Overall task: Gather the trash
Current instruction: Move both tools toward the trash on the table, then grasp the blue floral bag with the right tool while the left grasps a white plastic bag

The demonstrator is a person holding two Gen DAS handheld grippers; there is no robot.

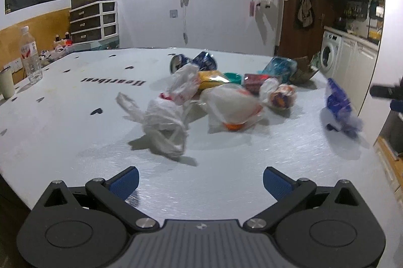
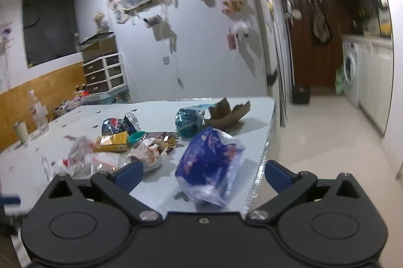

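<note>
Pale grey table (image 1: 75,132) in a lit room, kitchen passage behind. Trash heaped mid-table: left of the yellow carton (image 1: 210,80), crumpled white plastic bags (image 1: 163,122); right of it, a blue wrapper (image 1: 337,102) at the table edge. Left gripper (image 1: 200,182) jaws wide, empty. Right gripper (image 2: 202,173) jaws wide, the wrapper just ahead between them, untouched. Only the right wrist view shows the floor (image 2: 327,142).

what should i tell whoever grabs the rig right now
Left tool: open, empty, over the table short of the white plastic bag.
Right tool: open, empty, at the table's right edge, the blue wrapper just ahead between its fingers, not gripped.
Trash pile mid-table: bags, yellow box, crushed can, torn cardboard.
Done: nothing visibly collected.
Left: all of it; no bin in view.
</note>
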